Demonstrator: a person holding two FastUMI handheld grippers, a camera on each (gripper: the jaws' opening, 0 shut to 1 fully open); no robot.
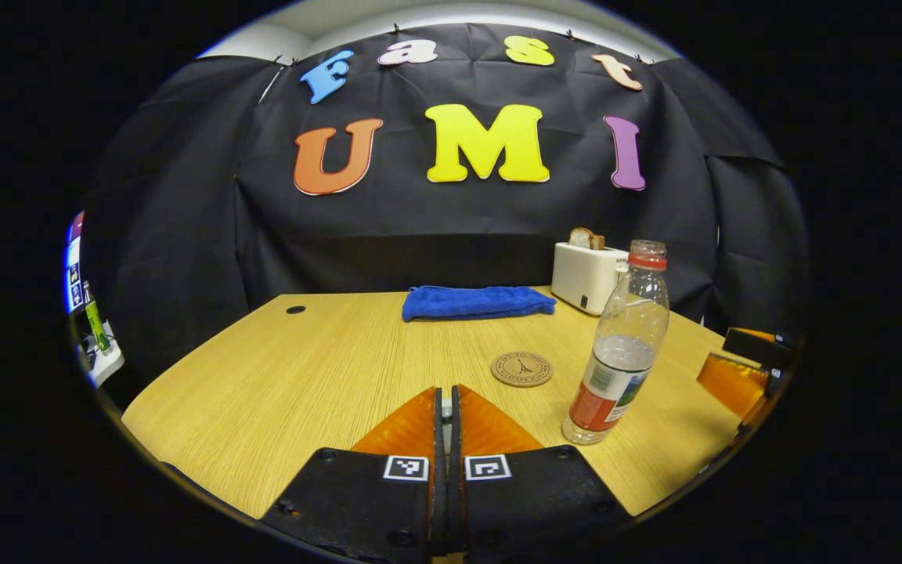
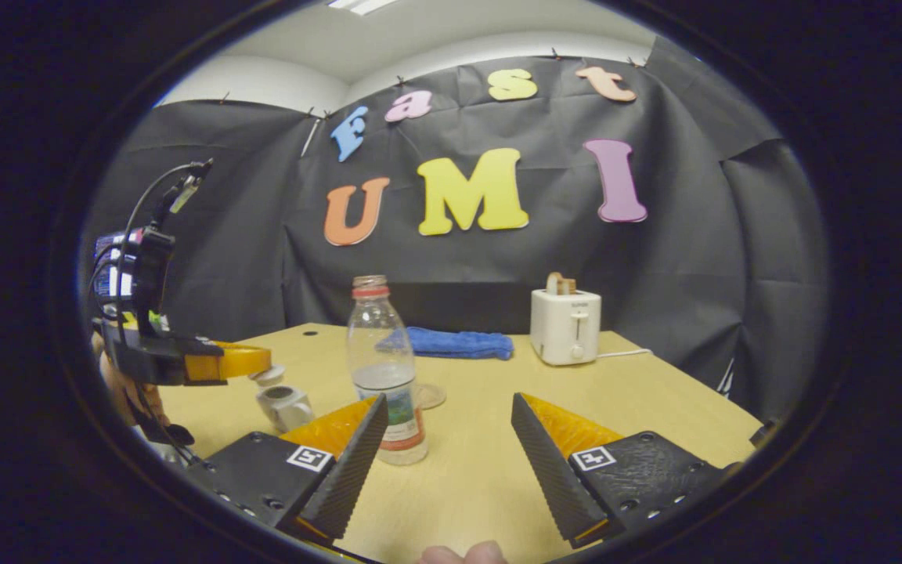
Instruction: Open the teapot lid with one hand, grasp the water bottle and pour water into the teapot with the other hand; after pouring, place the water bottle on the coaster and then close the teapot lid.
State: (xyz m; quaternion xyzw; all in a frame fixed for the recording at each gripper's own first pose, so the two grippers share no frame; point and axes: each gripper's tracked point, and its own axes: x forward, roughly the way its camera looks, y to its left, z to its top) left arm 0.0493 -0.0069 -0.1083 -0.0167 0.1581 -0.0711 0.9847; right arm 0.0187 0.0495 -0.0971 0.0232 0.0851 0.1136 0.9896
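1. The water bottle [image 2: 383,368] is my business: clear plastic, uncapped, standing upright on the table [image 2: 654,392], roughly a third full. I judge it light, thin-walled and springy, likely to buckle and spill under a hard squeeze. With no cap on, any tilt before the teapot would cost water.
2. The best hold, I think, is across the labelled lower body, where the wall is stiffer and the water's weight sits.
3. My right gripper [image 2: 447,439] stands wide open with nothing in it, the bottle just beyond and to the left of my gap.
4. My left gripper [image 1: 446,427] is pinched nearly closed; from the right gripper view it [image 2: 251,362] seems to carry the small lid [image 2: 267,375] just above the teapot [image 2: 285,406], though the contact is too small to be sure of.
5. The teapot sits near-left of the bottle, mouth open.
6. The coaster [image 1: 521,369] lies just behind the bottle.
7. Farther back are a blue cloth [image 1: 478,302] and a toaster [image 2: 566,326].
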